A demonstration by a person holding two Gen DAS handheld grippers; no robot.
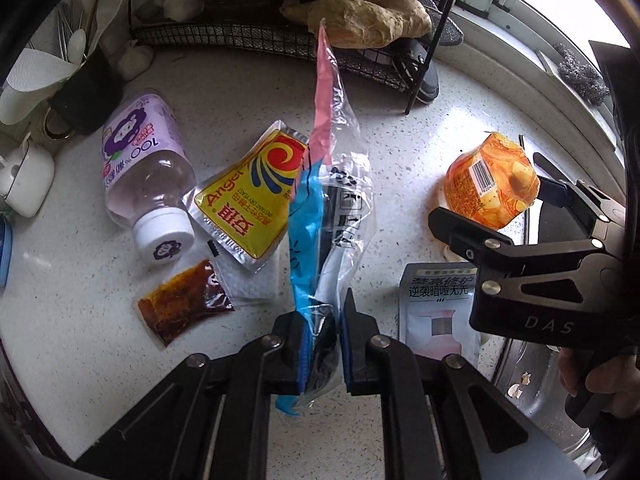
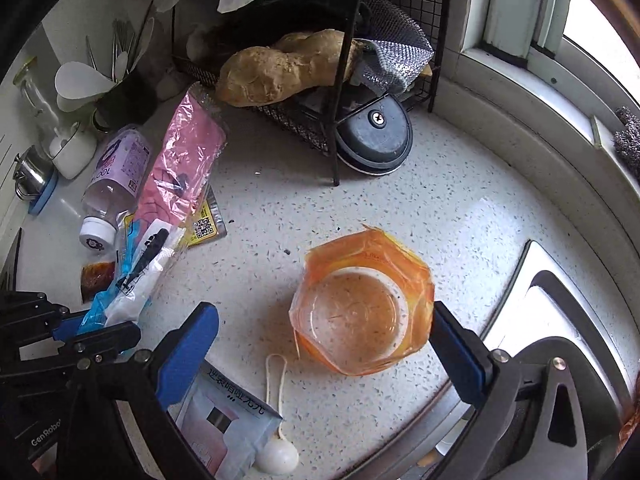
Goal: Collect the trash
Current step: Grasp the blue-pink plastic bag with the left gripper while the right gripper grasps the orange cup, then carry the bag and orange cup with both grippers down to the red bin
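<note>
While my left gripper [image 1: 322,354] is clamping the long pink-and-blue clear plastic wrapper [image 1: 328,184], I am holding my right gripper [image 2: 324,344], fingers apart, around the orange crumpled plastic cup [image 2: 362,304] standing on the speckled worktop [image 2: 460,216].

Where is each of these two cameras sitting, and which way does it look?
Left wrist view: sits on the left tool, looking steeply down at the counter; its fingers pinch a plastic wrapper; the right tool and a hand show.
Right wrist view: sits on the right tool, looking down at an orange cup between open fingers; the left tool shows.
Both share wrapper, cup, purple bottle, ginger.
</note>
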